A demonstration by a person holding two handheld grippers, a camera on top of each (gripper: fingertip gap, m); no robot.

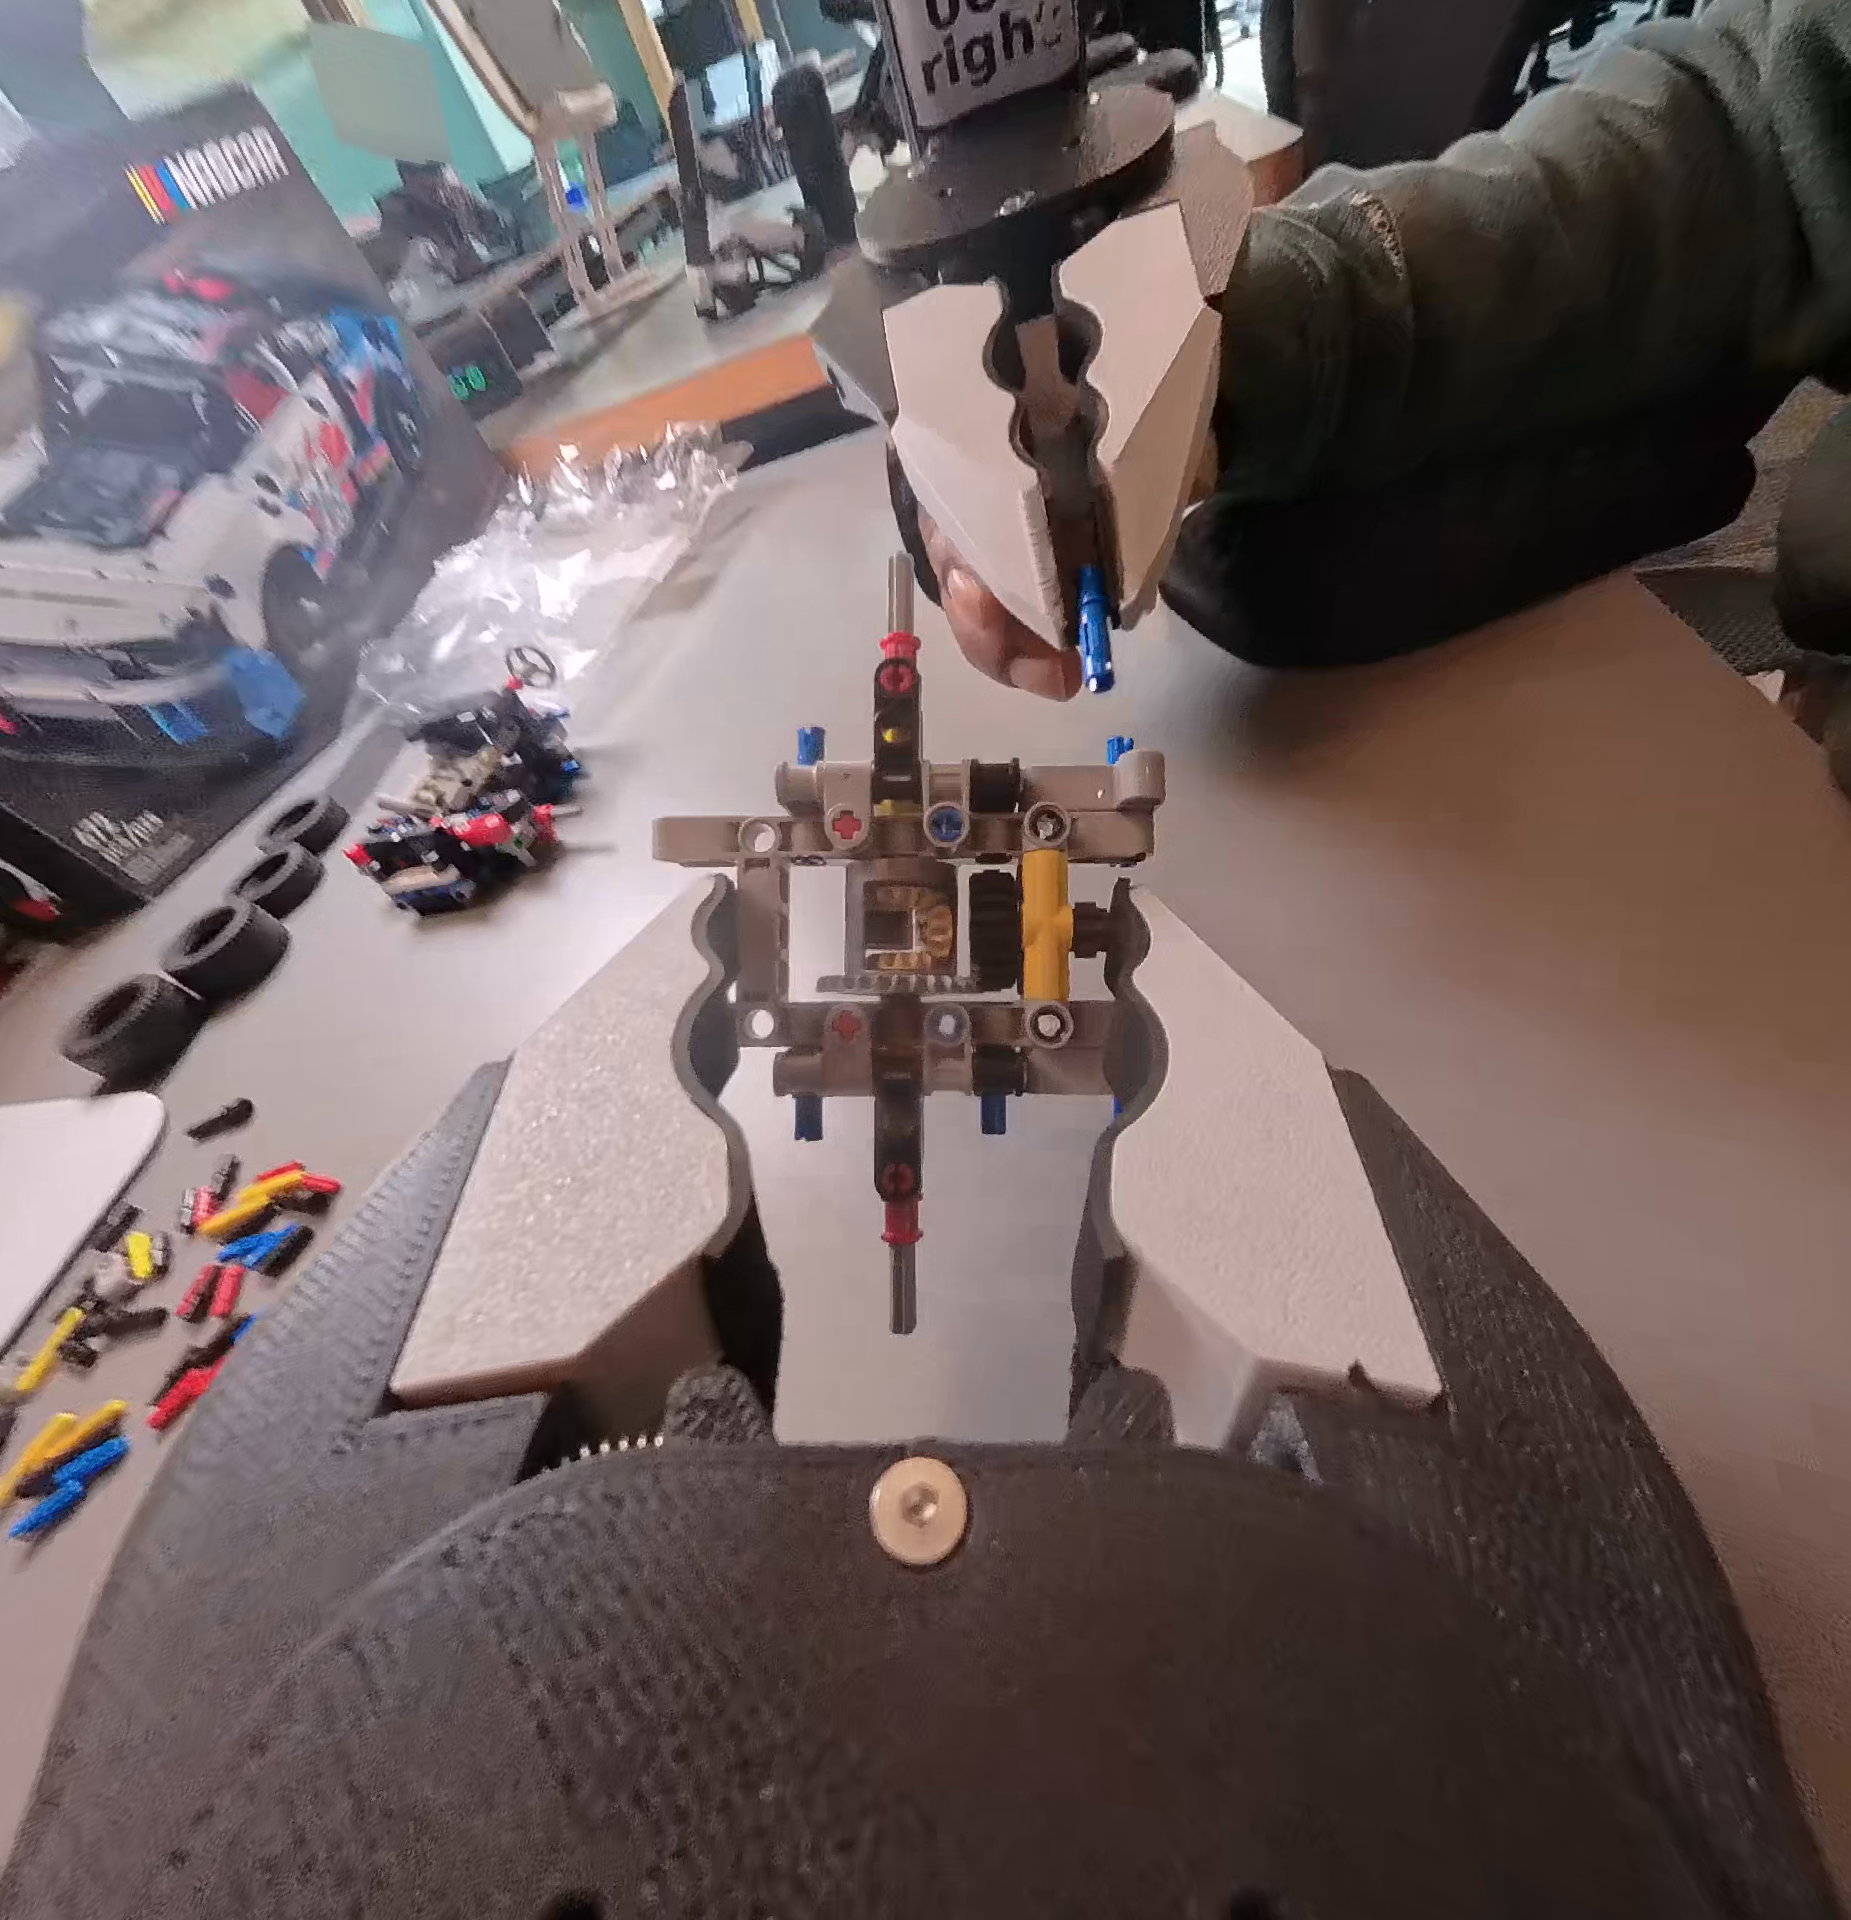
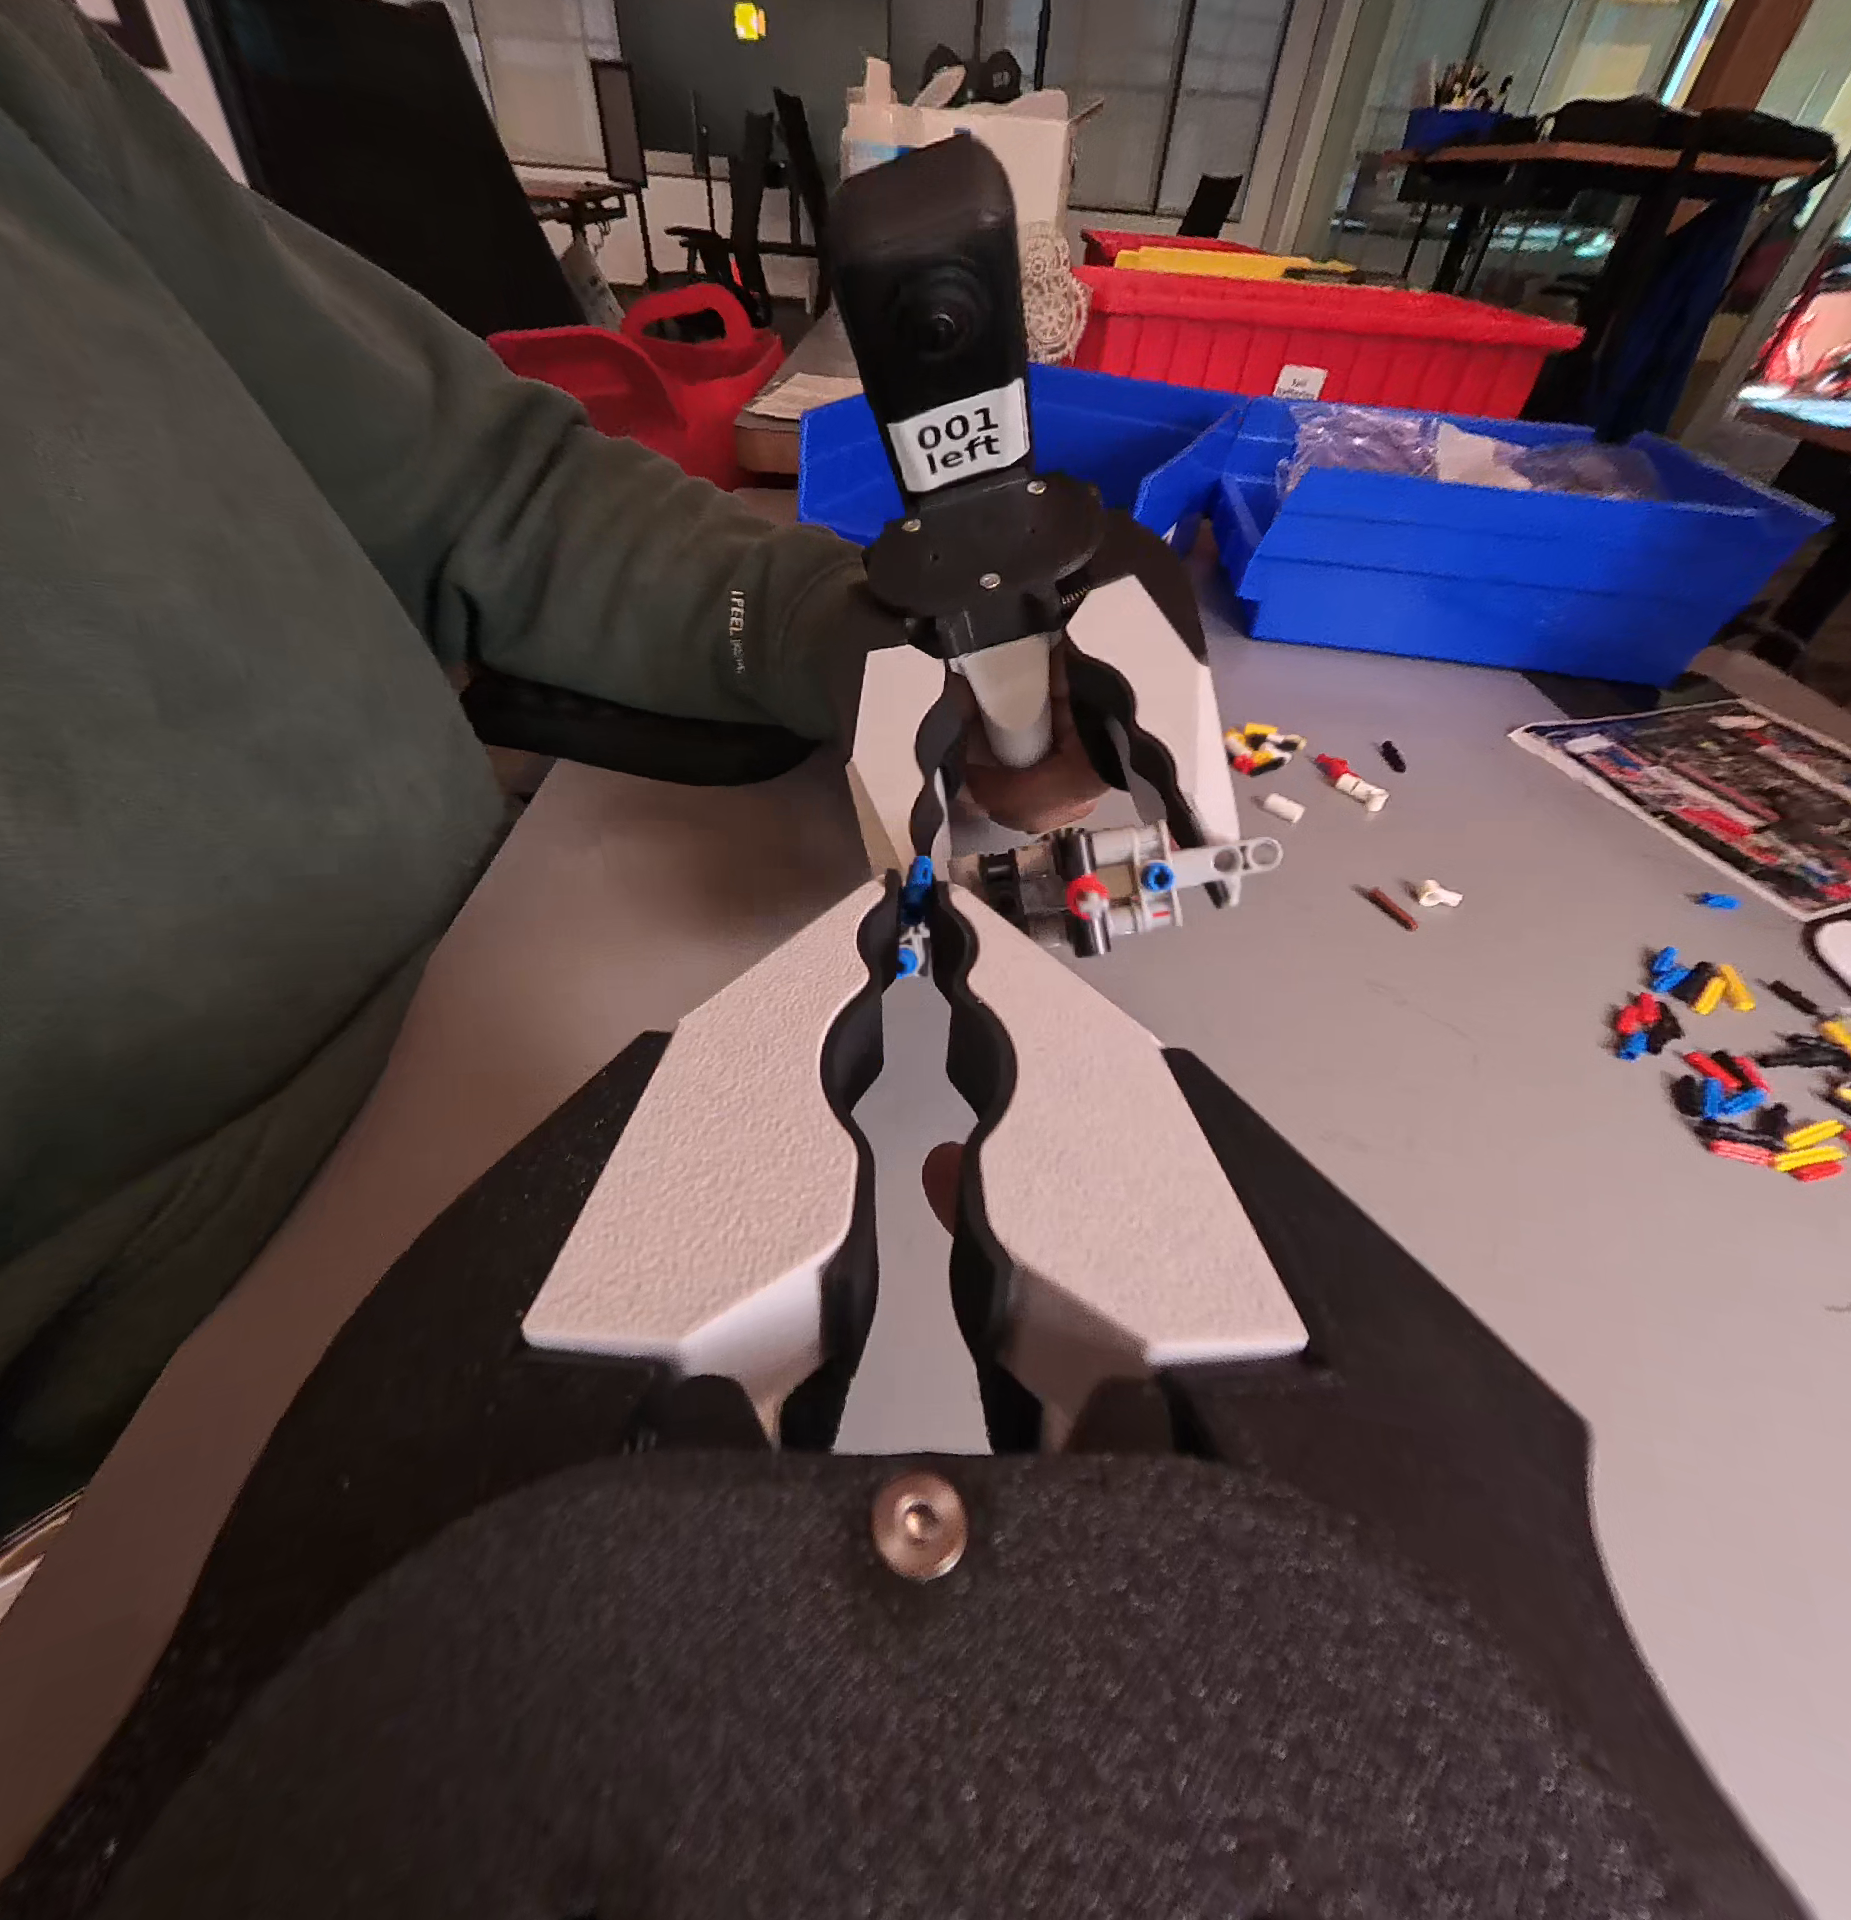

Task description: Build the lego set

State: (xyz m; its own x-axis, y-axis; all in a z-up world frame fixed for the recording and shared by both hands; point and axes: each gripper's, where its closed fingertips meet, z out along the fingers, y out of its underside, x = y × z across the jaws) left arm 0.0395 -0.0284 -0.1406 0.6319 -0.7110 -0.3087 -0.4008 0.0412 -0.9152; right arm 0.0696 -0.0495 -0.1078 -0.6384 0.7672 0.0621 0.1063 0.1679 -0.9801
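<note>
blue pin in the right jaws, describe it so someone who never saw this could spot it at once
On the grey table, find the grey gear frame clamped in the left gripper. Just above its far right corner, the right gripper pinches a blue pin. Unlike the other blue pins, it is airborne, not plugged in.

Two wrist cameras close above a grey table (image 2: 1420, 1195), facing each other, sharing its middle.

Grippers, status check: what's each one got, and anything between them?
Left gripper clamped on grey gear frame, held off table. Right gripper shut on blue pin, above frame's upper right. Gap between them clear; loose pins off left.
</note>
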